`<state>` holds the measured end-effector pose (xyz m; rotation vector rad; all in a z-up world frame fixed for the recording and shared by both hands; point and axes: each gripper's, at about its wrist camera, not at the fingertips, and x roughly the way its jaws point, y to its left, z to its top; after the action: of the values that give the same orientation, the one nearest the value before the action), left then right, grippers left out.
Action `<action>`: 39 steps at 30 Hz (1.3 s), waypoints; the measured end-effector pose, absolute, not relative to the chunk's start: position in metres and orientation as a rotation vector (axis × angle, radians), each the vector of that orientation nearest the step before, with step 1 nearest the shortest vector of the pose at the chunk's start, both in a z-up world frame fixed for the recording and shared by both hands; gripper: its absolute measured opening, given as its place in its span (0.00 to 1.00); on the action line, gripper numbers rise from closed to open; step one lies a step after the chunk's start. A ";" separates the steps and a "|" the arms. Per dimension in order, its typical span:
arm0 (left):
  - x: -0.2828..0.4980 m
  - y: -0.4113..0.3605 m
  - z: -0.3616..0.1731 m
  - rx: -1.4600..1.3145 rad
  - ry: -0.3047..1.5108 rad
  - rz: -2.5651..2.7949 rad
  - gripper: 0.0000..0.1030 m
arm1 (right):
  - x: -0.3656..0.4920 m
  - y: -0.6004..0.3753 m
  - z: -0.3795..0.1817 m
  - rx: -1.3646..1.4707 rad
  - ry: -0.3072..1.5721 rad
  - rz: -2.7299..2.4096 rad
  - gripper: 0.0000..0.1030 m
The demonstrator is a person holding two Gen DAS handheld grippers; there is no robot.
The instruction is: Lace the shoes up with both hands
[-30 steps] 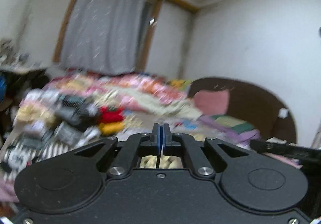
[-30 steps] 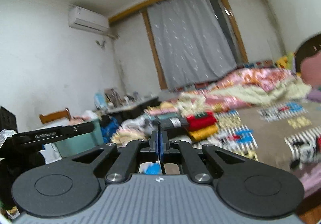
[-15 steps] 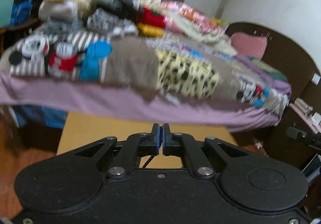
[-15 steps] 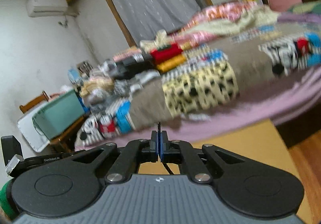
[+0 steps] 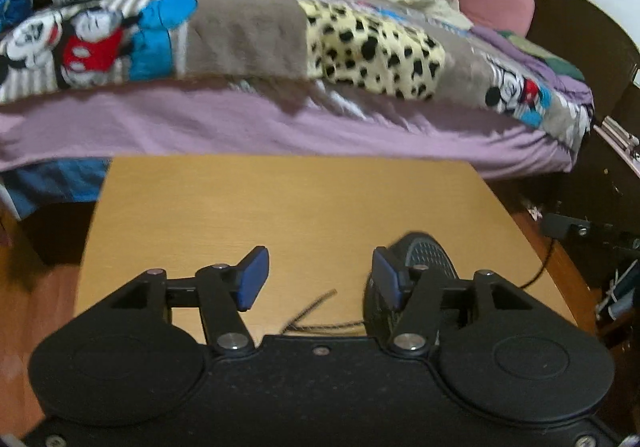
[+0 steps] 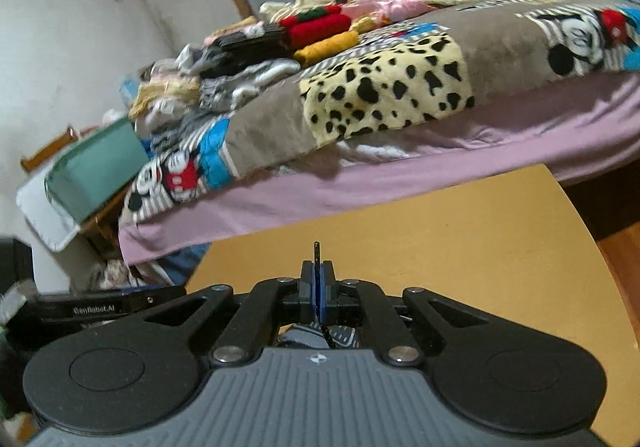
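Lace end pinched, shoe on table

Thin dark shoelace [image 6: 316,253] was limp, light; best held near its stiff tip. My right gripper [image 6: 317,287] stayed clamped on it; black mesh shoe [image 5: 424,259] sat on tan wooden table [image 5: 280,207]; left gripper [image 5: 316,279] had just opened, empty.

Cluttered bed [image 5: 280,119] behind wooden table [image 5: 280,207]

Only "GenRobot.AI" (white letters, slightly blurred) reads, on the black bar [image 6: 108,306] at left.
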<state>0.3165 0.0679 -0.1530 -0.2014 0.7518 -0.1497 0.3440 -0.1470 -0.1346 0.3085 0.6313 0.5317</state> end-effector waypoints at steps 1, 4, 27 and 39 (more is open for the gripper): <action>0.317 0.065 -0.157 -0.200 0.770 -0.157 0.57 | 0.344 -0.144 -0.137 0.285 0.639 0.536 0.04; 0.319 0.055 -0.167 -0.171 0.818 -0.157 0.58 | 0.340 -0.137 -0.143 0.208 0.650 0.531 0.04; 0.315 0.029 -0.169 -0.101 0.895 -0.188 0.69 | 0.335 -0.093 -0.151 -0.032 0.672 0.591 0.05; 0.309 0.029 -0.162 -0.115 0.877 -0.214 0.73 | 0.336 -0.076 -0.154 -0.115 0.691 0.626 0.05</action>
<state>0.3092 0.0289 -0.1623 -0.1154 0.8771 -0.2137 0.3362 -0.0757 -0.1543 -0.1145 0.6913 0.6264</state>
